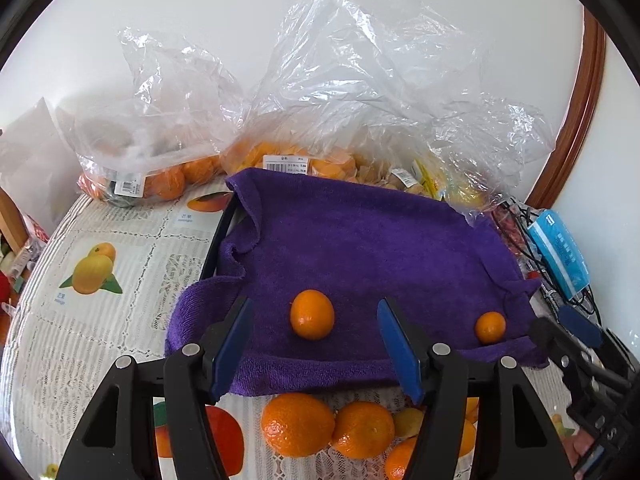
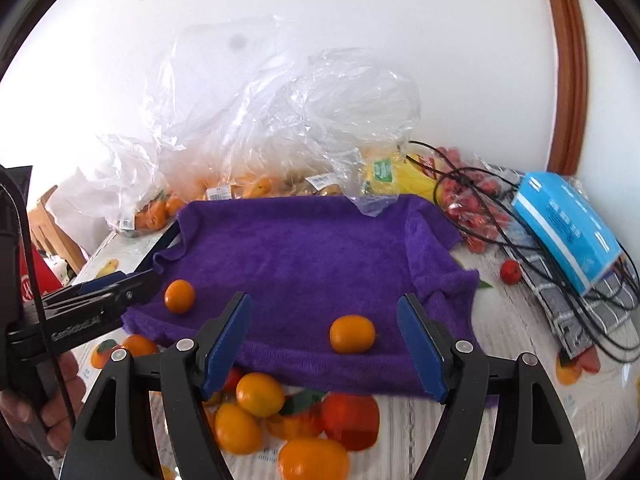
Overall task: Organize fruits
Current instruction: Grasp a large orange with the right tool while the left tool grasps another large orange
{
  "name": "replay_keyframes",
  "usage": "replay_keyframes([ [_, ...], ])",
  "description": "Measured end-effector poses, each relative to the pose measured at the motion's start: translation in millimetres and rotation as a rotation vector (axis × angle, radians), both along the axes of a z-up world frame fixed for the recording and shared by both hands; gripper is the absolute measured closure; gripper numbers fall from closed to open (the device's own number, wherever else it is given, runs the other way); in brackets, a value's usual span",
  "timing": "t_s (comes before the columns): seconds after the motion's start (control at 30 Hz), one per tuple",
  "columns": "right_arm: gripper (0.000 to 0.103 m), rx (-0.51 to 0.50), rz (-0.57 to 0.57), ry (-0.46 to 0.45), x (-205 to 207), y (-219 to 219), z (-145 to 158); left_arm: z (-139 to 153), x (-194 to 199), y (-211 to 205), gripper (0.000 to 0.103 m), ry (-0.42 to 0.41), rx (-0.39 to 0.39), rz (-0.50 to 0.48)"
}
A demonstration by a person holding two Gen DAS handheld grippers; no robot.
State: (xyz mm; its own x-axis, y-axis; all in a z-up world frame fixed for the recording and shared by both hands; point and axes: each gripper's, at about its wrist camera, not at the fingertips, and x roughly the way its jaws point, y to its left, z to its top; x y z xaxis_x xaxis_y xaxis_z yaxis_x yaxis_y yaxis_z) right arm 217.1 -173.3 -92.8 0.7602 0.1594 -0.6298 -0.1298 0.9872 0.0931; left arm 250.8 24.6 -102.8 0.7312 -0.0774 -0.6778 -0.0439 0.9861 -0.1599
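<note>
Two small oranges lie on the purple towel (image 1: 360, 248) near its front edge, well apart from each other. One orange (image 1: 312, 314) lies in line with the gap of the left gripper (image 1: 314, 346), whose blue pads stand apart and touch nothing. The other orange (image 2: 352, 334) lies toward the towel's right front corner, ahead of the right gripper (image 2: 324, 346), whose fingers are also released, holding nothing. Several loose oranges (image 1: 328, 426) rest on the tablecloth (image 1: 100, 320) just before the towel's front edge. Clear plastic bags (image 1: 360, 92) with more fruit stand along the towel's back edge.
</note>
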Motion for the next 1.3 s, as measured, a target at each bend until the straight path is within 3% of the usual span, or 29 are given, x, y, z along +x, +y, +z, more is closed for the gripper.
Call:
replay_keyframes([
  [0.2, 0.031, -0.042, -0.004, 0.070, -26, 2, -19, 5, -5, 6, 0.039, 0.011, -0.030, 0.007],
  [0.47, 0.048, -0.029, 0.008, 0.170, -37, 4, -59, 2, -24, 26, 0.030, 0.009, -0.042, 0.017],
  [0.53, 0.059, -0.027, 0.022, 0.191, -35, 5, -65, -4, -31, 31, 0.030, 0.019, -0.034, 0.025],
  [0.8, 0.059, -0.059, 0.031, 0.140, -45, 6, -60, -19, -52, 33, 0.030, 0.059, -0.053, -0.024],
  [1.0, 0.059, -0.009, 0.029, 0.171, -42, -2, -65, -28, -51, 23, 0.032, 0.061, 0.013, -0.016],
  [1.13, 0.059, 0.027, 0.029, 0.177, -41, -6, -67, -34, -41, 28, 0.032, 0.096, -0.060, -0.015],
  [1.23, 0.059, 0.021, 0.028, 0.177, -41, -5, -67, -35, -35, 24, 0.033, 0.095, -0.072, -0.020],
  [1.3, 0.059, 0.018, 0.028, 0.177, -41, -5, -67, -37, -31, 20, 0.044, 0.101, -0.062, -0.020],
])
